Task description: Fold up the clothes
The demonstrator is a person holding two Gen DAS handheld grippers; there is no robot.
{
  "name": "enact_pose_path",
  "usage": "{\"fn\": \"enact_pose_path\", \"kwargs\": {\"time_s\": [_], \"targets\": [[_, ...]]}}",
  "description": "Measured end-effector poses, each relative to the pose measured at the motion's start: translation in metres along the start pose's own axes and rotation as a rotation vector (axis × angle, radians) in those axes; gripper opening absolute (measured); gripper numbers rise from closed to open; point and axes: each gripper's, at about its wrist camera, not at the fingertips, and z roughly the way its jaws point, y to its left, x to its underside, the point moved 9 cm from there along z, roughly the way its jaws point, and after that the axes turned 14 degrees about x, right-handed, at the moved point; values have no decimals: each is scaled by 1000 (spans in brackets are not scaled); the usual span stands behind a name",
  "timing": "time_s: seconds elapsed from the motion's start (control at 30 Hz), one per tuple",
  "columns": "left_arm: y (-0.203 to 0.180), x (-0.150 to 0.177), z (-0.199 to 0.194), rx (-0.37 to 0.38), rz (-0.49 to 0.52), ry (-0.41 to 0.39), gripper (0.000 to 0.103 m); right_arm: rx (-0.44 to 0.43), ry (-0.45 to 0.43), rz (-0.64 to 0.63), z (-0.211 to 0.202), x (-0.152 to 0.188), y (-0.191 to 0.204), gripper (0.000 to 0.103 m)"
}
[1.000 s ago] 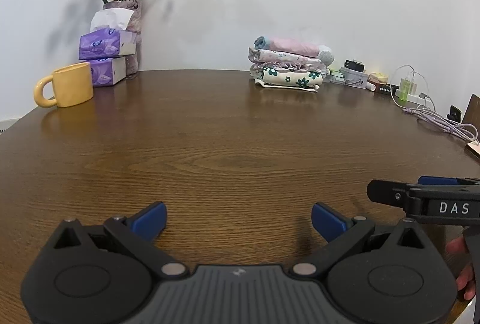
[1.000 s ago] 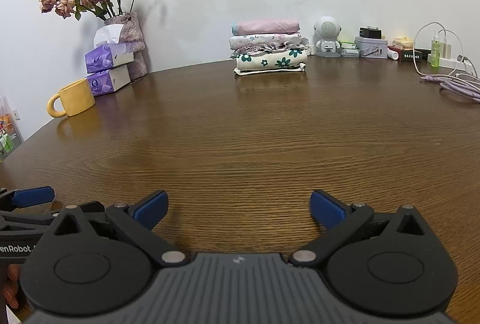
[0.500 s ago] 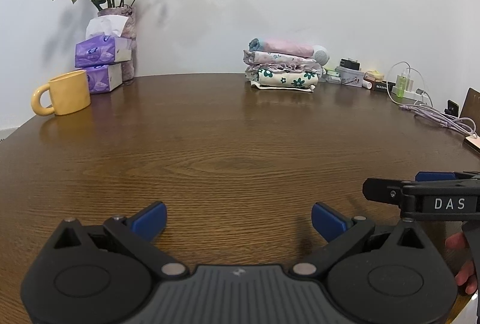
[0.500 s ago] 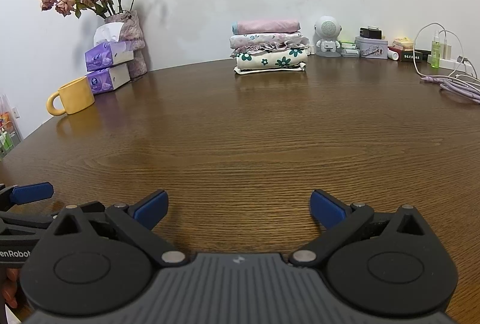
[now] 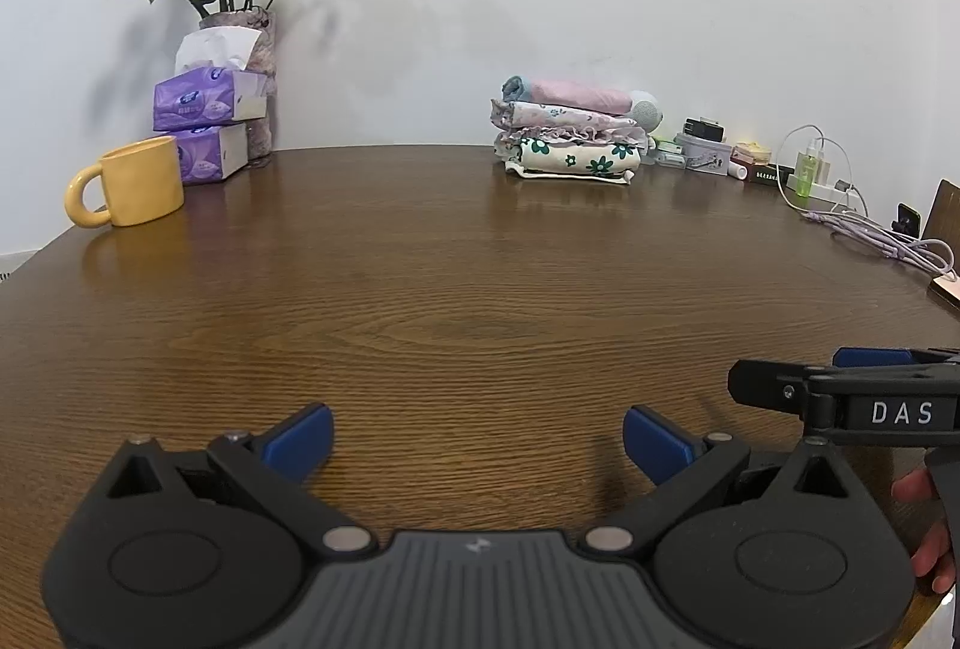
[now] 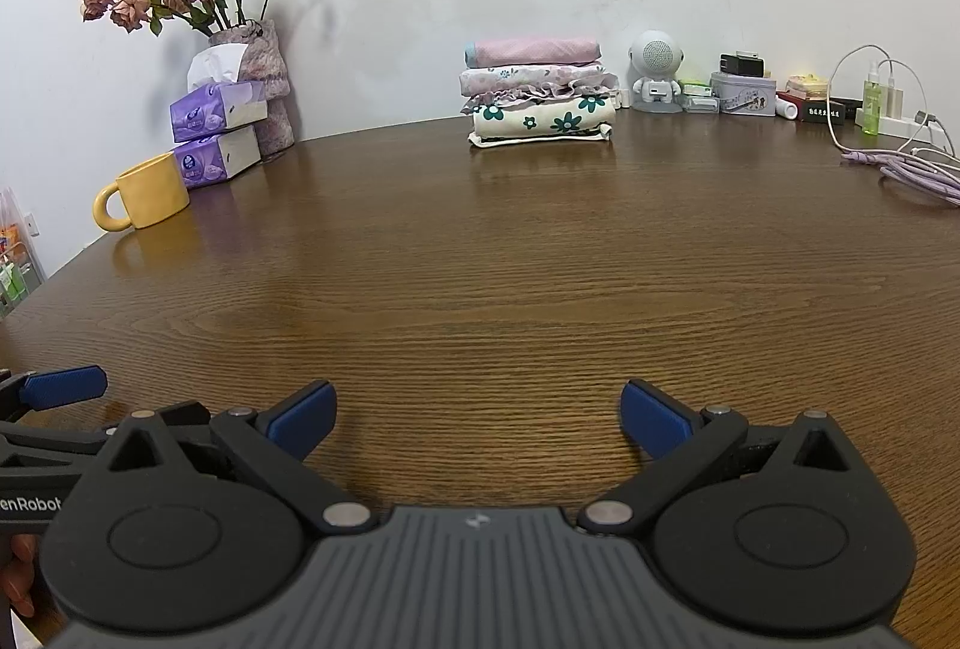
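Between spread jaws of left gripper [image 5: 477,442] and right gripper [image 6: 477,418], only bare worktop [image 5: 468,301] seen. Folded clothes [image 6: 537,93] stacked well ahead, at far edge. Risk judged: stack toppled if snagged low; yellow mug [image 6: 144,193] knocked on leftward swing.

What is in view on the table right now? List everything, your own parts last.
round brown wooden table: one, bare in the middle
stack of folded clothes: one, pink and floral, far edge
yellow ceramic mug: one, far left
purple tissue boxes: two, stacked, behind mug
vase of dried pink roses: one, far left corner
small white robot figure: one, right of clothes
lilac cable: one, coiled, far right
left gripper: black, blue fingers, open
right gripper: same, open
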Motion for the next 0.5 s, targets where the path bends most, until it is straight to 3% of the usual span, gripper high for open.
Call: {"fn": "enact_pose_path", "kwargs": {"time_s": [0.5], "targets": [[-1,0,1,5,6,3,103,-2,3,-1,0,0,-1,103]]}}
